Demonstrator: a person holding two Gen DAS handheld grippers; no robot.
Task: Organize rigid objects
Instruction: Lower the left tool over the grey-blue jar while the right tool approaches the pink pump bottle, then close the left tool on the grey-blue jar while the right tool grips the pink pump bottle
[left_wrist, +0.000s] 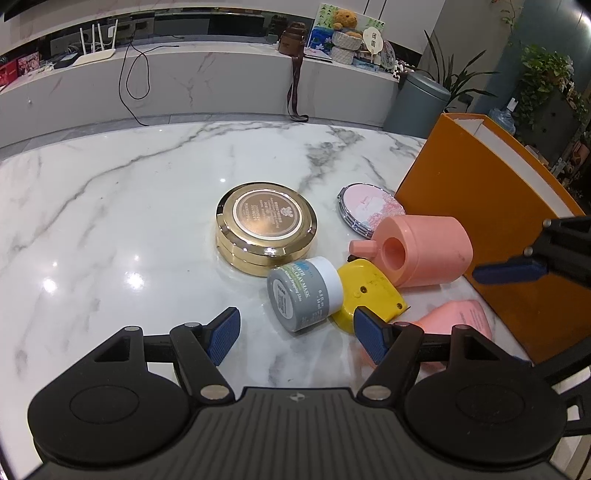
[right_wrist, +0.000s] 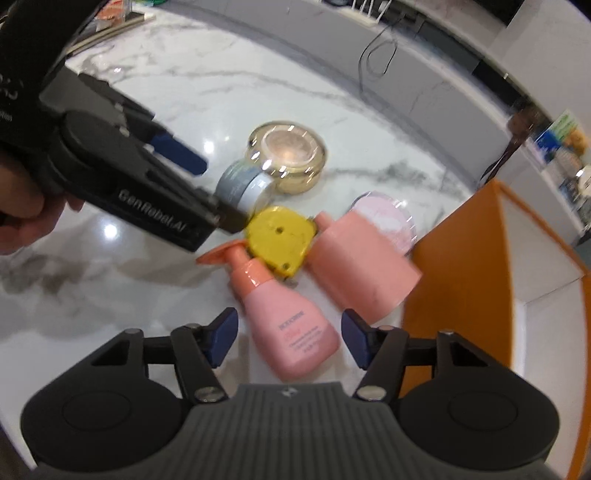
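On the marble table (left_wrist: 129, 206) lie a gold round tin (left_wrist: 266, 227), a grey clay-mask jar (left_wrist: 304, 297) on its side, a yellow flat case (left_wrist: 369, 291), a salmon cylinder (left_wrist: 417, 251), a pink compact mirror (left_wrist: 369, 208) and a pink pump bottle (left_wrist: 458, 317). My left gripper (left_wrist: 295, 334) is open, just in front of the grey jar. My right gripper (right_wrist: 288, 338) is open, its fingers on either side of the pink pump bottle (right_wrist: 284, 317). The right wrist view also shows the jar (right_wrist: 243, 186), yellow case (right_wrist: 277, 240), cylinder (right_wrist: 362, 266) and tin (right_wrist: 291, 155).
An orange open box (left_wrist: 491, 221) stands at the table's right edge, beside the cylinder; it also shows in the right wrist view (right_wrist: 461, 288). A marble counter (left_wrist: 207, 85) with a router and clutter runs behind. A grey bin (left_wrist: 417, 103) stands beyond the table.
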